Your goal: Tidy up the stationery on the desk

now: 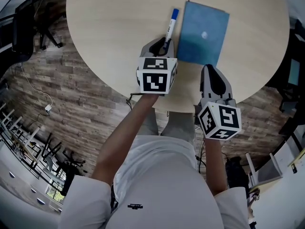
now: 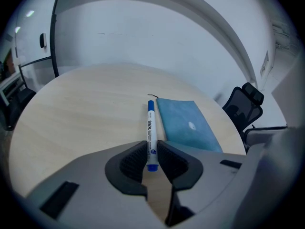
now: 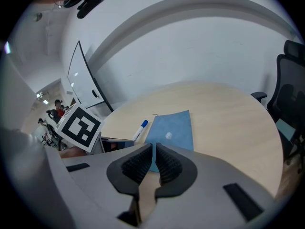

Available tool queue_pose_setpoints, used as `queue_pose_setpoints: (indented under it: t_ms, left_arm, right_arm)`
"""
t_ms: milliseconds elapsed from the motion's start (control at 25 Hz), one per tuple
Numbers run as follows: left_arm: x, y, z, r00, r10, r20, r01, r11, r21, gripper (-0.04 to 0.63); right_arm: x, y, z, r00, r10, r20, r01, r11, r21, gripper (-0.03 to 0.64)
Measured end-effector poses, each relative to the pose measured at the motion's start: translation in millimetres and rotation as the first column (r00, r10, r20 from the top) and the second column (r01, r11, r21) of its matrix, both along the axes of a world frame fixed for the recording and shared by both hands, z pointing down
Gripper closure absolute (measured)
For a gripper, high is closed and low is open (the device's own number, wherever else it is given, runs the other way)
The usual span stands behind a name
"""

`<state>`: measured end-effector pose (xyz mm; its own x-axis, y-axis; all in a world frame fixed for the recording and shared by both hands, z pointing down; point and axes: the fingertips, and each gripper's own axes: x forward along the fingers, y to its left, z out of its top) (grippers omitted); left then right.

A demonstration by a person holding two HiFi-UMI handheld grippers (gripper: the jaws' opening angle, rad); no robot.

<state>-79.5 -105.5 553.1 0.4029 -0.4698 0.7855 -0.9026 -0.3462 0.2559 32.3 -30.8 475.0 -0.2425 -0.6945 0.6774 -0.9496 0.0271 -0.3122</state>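
- The right gripper (image 1: 209, 69) is hovering clenched and empty, its tips sitting close to the near edge of the blue notebook (image 1: 204, 32).
- The left gripper (image 1: 164, 46) is grasping the near end of the blue-capped marker (image 1: 171, 22), with its pads pressing on the barrel.
- The marker is stretching straight away from that gripper over the worktop (image 1: 109, 27), with its long axis running alongside the notebook's left edge, just beside it.
- Placing the marker is probably falling to the left hand, since the notebook is lying immediately to the marker's right.
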Motion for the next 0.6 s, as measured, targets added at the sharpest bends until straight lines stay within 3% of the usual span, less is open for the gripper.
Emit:
queue_pose_setpoints:
  t_ms: [600]
  left_arm:
    - [23, 20, 6, 1.0, -0.024, -0.015, 0.024, 1.0, -0.004, 0.513]
  right_arm:
    - [37, 29, 8, 1.0, 0.018, 0.002, -0.018, 1.0, -0.013, 0.568]
